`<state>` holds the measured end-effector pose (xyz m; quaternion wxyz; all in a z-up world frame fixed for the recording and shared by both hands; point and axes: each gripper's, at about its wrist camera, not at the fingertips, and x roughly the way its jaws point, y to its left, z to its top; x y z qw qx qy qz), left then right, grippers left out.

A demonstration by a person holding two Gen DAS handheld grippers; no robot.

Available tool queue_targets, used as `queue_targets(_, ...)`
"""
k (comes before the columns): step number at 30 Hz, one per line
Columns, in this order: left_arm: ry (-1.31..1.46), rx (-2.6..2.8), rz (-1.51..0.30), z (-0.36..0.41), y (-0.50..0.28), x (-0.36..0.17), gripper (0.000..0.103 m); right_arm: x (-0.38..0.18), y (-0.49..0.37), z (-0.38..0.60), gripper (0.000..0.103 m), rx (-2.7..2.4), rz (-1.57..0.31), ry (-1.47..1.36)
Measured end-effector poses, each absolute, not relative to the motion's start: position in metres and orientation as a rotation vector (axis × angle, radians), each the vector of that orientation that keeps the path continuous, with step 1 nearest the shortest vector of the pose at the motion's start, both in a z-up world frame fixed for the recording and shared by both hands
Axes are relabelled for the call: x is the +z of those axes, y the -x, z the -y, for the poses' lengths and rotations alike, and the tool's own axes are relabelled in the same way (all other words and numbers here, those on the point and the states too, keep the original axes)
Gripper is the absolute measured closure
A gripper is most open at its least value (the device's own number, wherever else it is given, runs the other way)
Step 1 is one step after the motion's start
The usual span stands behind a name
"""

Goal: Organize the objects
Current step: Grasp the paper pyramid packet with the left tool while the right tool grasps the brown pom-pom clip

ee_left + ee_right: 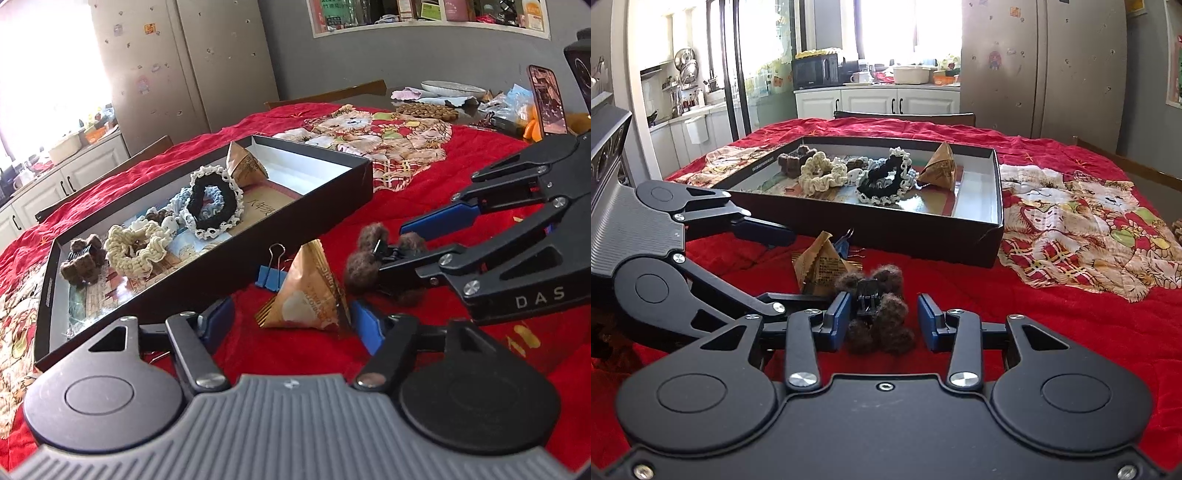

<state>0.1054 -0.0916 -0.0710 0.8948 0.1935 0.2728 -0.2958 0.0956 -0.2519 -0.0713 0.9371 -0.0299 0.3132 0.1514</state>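
A black shallow box on the red cloth holds scrunchies, a brown fuzzy clip and a tan pyramid packet. My left gripper is open, its blue fingers either side of a second tan pyramid packet on the cloth. A blue binder clip lies just behind the packet. My right gripper is open around a brown fuzzy hair clip resting on the cloth.
The table carries a red cloth with a teddy-bear print. At the far end in the left wrist view stand a phone, a bowl and clutter. A chair back and kitchen cabinets lie beyond.
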Motion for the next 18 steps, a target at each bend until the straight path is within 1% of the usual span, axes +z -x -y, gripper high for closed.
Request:
queue_targets(5, -0.388, -0.623, -0.568, 0.0937, -0.1091, -0.0705, 0.038, -0.0722, -0.0955, 0.2531, 0.067, 0.304, -0.640, 0.053)
queue_targets(7, -0.390, -0.629, -0.569, 0.0960, -0.1105, -0.0704, 0.044, -0.0725, -0.0961, 0.2530, 0.069, 0.309, -0.643, 0.051)
queue_targets(14, -0.401, -0.634, -0.568, 0.0988, -0.1115, -0.0714, 0.050, -0.0737, -0.0989, 0.2533, 0.069, 0.316, -0.654, 0.046)
queue_targets(16, -0.398, -0.635, -0.570, 0.0986, -0.1116, -0.0710, 0.055, -0.0742, -0.0988, 0.2520, 0.069, 0.318, -0.658, 0.048)
queue_targets(18, -0.403, -0.632, -0.570, 0.0982, -0.1112, -0.0710, 0.056, -0.0752, -0.0981, 0.2503, 0.069, 0.323, -0.662, 0.056)
